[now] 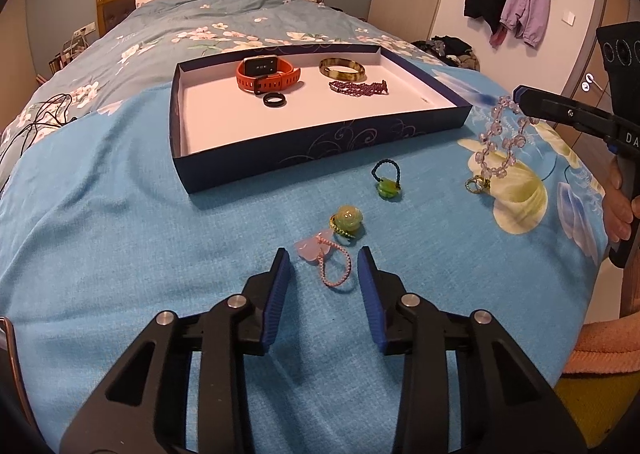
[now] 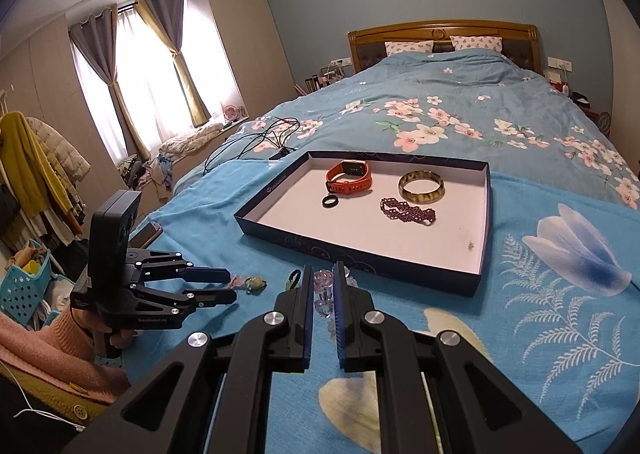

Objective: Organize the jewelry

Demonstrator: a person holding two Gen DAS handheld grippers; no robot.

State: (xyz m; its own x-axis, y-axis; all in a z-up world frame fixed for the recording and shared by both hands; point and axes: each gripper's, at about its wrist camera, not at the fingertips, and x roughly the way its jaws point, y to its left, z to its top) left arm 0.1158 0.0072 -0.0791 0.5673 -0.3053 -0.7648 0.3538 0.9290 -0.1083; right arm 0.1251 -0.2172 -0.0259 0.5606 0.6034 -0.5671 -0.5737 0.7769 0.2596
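so on the far left, past the left gripper [image 1: 324, 260], there's a tangle of black cable [image 1: 38, 120] on the floral duvet. the left gripper itself hangs over the light blue blanket [image 1: 120, 238] with its jaws parted, and a pale pink heart charm on a pink beaded loop [image 1: 326, 260] lies on the blanket between the blue pads [image 1: 280, 286], which aren't touching it. just ahead of its tips is a green-yellow round bead on a braided gold ring [image 1: 346, 222], and a bit further and to the right a green stone on a dark blue cord loop [image 1: 386, 182]. beyond those sits the shallow navy cardboard tray with a white floor [image 1: 320, 144], holding an orange smartwatch [image 1: 266, 74], a small black ring [image 1: 275, 99], a mottled amber bangle [image 1: 342, 69] and a purple beaded bracelet [image 1: 358, 87]. off to the right, the right gripper [image 1: 516, 96] is clamped shut on a clear pinkish crystal bead bracelet [image 1: 500, 142] that dangles from its tips above the blanket, right of the tray's near corner, with a little gold charm [image 1: 477, 184] at the bottom end
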